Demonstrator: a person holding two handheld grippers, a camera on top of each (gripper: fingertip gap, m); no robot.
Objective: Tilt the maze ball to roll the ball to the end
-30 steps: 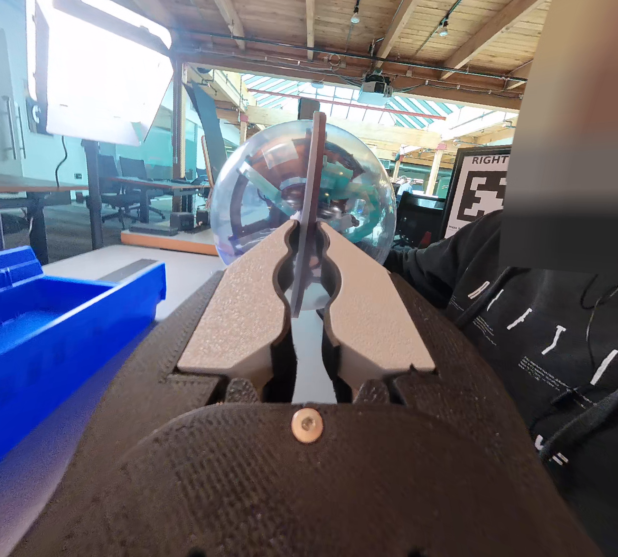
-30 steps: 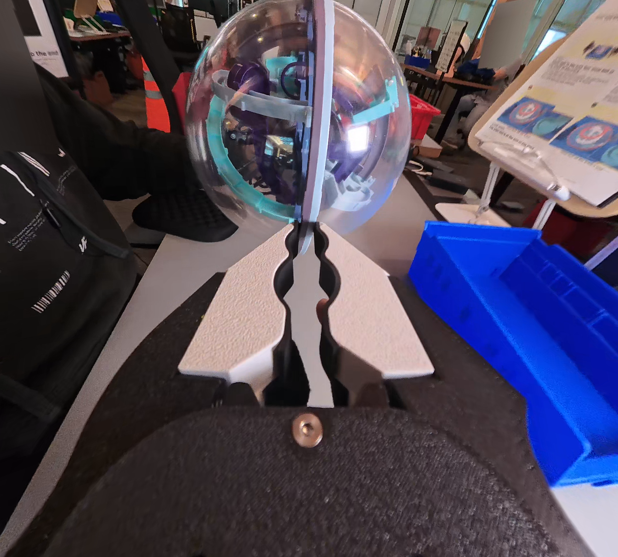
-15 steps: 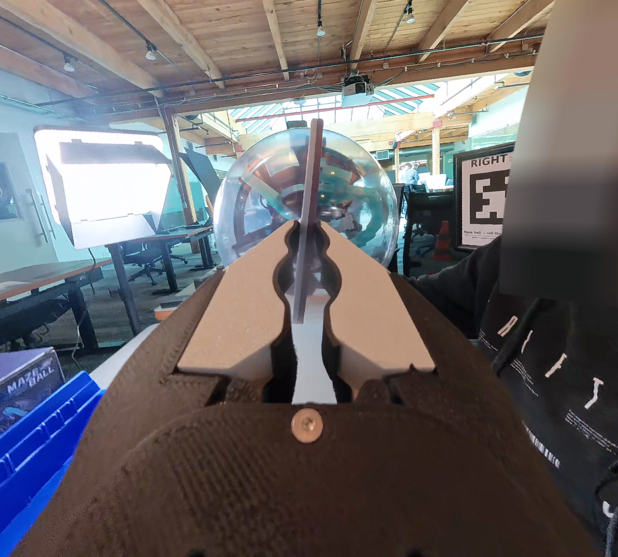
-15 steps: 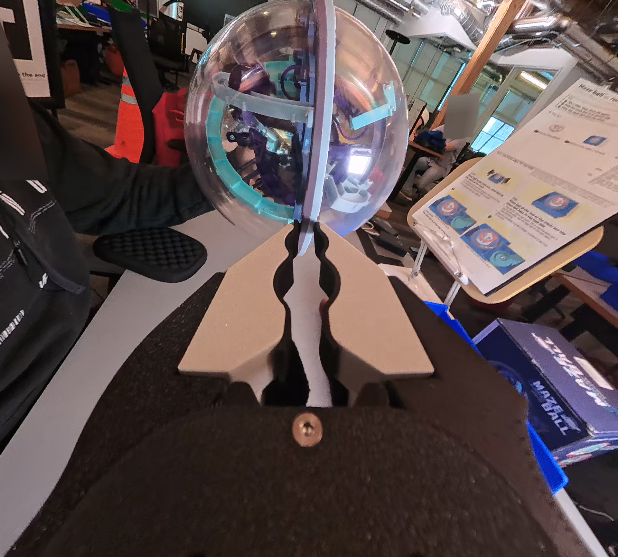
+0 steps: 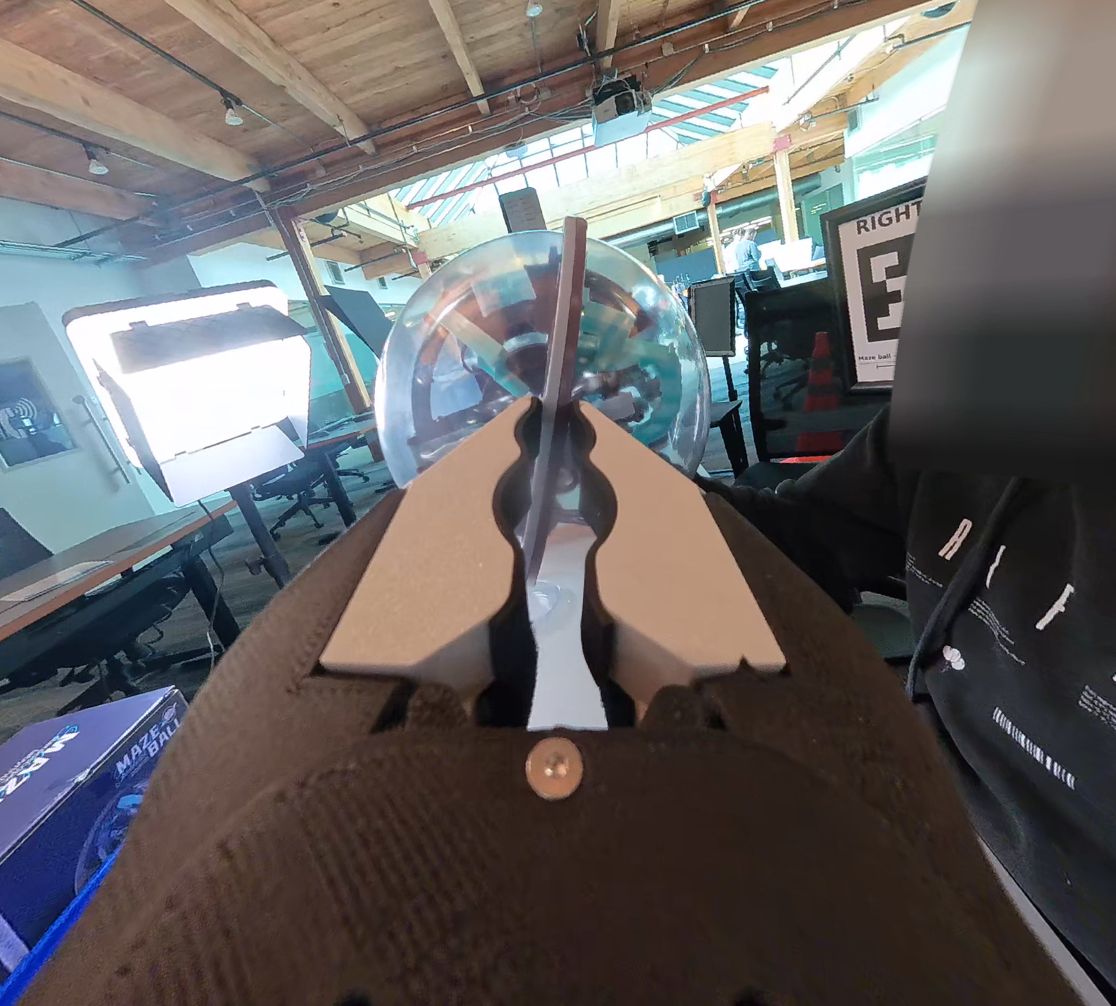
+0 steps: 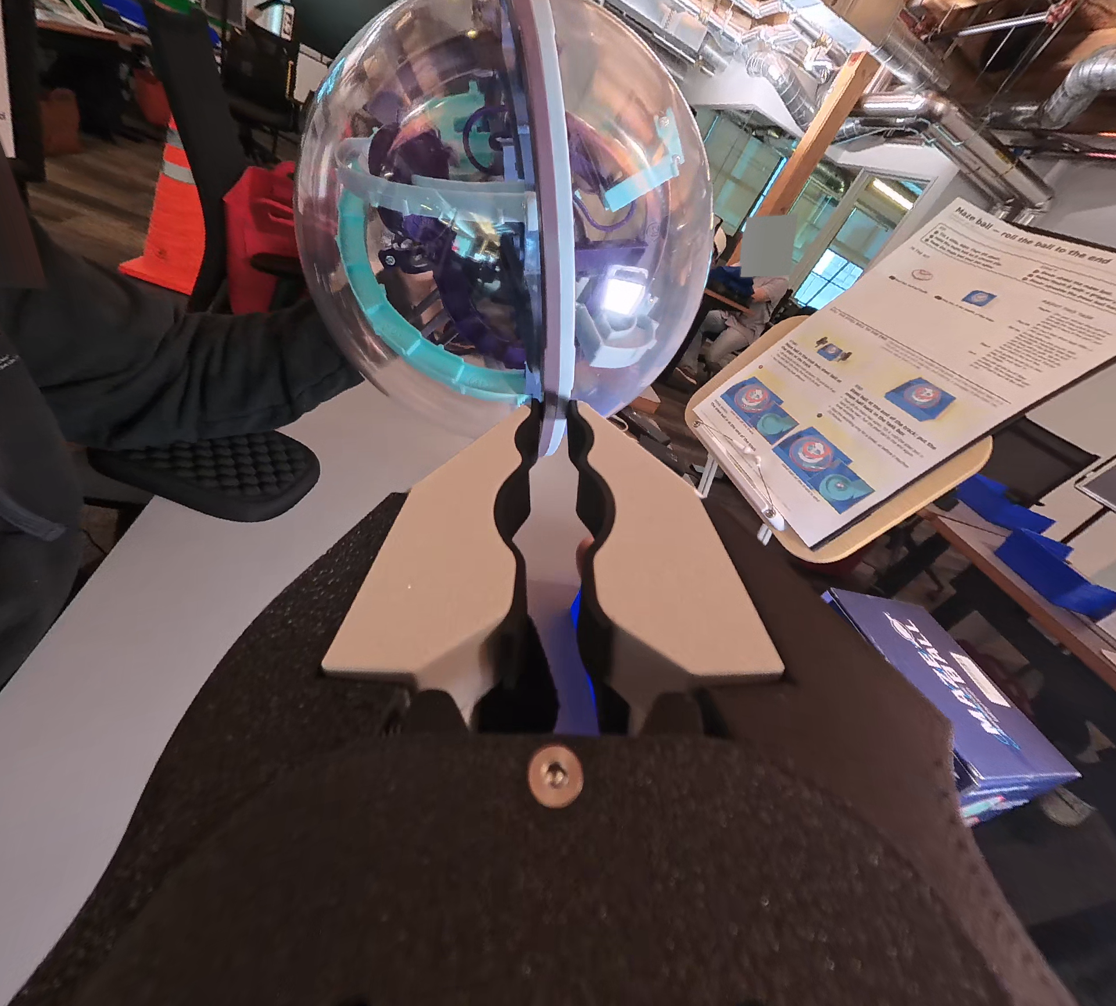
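- Left wrist view: the left hand-held gripper (image 5: 552, 421) is pinching the flat seam ring (image 5: 564, 324) of the maze ball (image 5: 483, 348), fingers nearly closed on it. The clear sphere is sitting up in the air, tipped toward the wooden ceiling, ring edge-on and leaning slightly right. A dark sleeve (image 5: 815, 500) is showing just beyond it; a printed box (image 5: 72, 777) is lying low on the left.
- Right wrist view: the right hand-held gripper (image 6: 551, 424) is clamping the same ring (image 6: 543, 203) at its lower edge with only the fingertips, jaws drawn almost together. The maze ball (image 6: 435, 228) is hanging clear above the grey surface (image 6: 199, 542), teal and purple tracks visible inside. An instruction sheet on a stand (image 6: 942, 385) is standing to the right.
- Step in hand, as I judge it: mid-tilt, both grippers steering the sphere. I cannot pick out the small ball, so progress is unclear.
- Next move calls for slow, matched wrist rotation, holding the pinch firm so the ring is not slipping.
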